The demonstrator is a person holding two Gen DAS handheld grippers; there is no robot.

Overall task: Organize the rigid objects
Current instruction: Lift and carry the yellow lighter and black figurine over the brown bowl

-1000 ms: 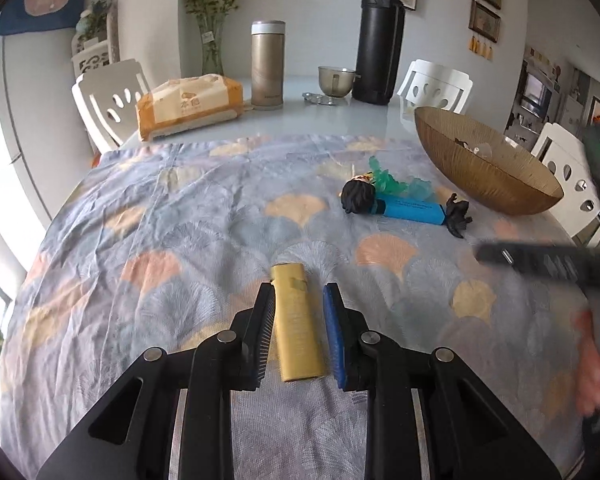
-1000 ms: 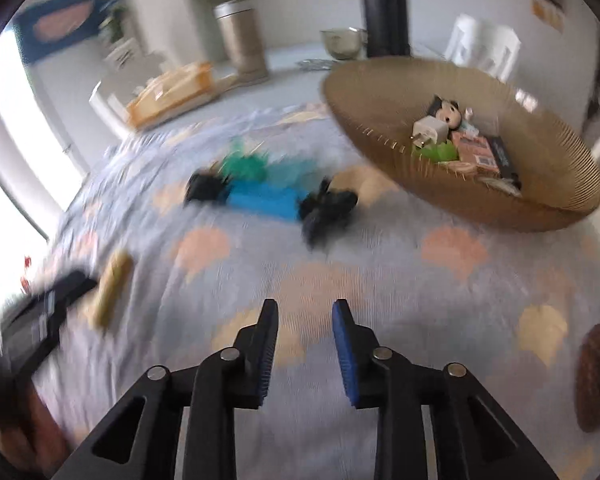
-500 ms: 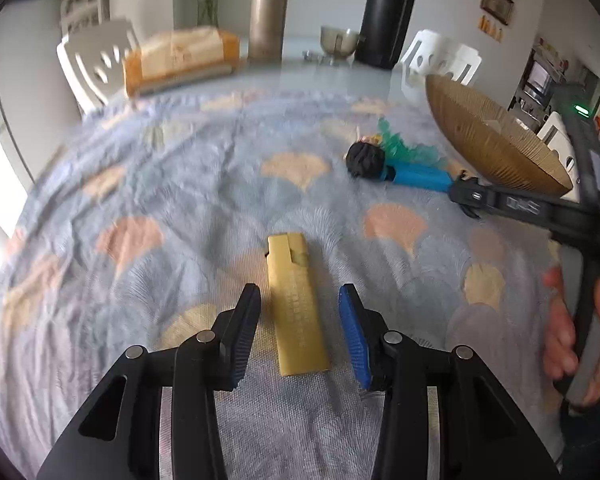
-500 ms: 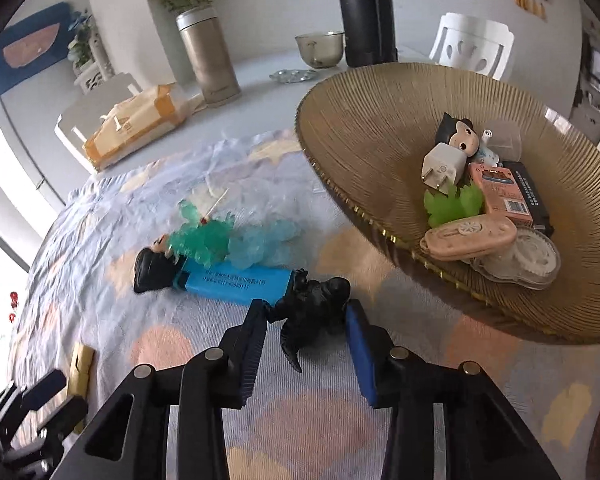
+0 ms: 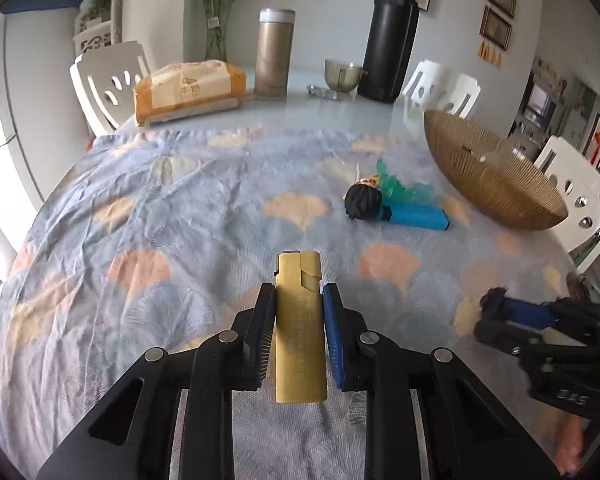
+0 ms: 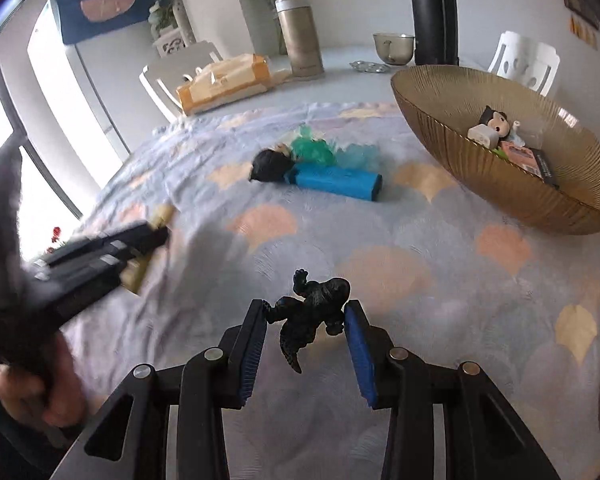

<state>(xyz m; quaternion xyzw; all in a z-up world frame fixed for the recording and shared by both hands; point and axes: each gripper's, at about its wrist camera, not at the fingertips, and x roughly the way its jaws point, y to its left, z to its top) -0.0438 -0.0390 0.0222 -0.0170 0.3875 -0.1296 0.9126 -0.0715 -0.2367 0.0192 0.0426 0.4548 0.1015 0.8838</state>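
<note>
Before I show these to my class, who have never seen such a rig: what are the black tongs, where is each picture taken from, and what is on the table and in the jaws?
There is no robot here. A person holds a two-finger gripper in each hand, and a fisheye camera on each looks forward along its fingers. One picture comes from the left gripper, the other from the right gripper.

On the patterned cloth lie a blue lighter, a dark-haired doll head and a green figure. A gold bowl already holds small toys. Behind stand flasks and a tissue pack.

The left gripper is shut on a yellow lighter. The right one holds a black dinosaur toy between its pads.
</note>
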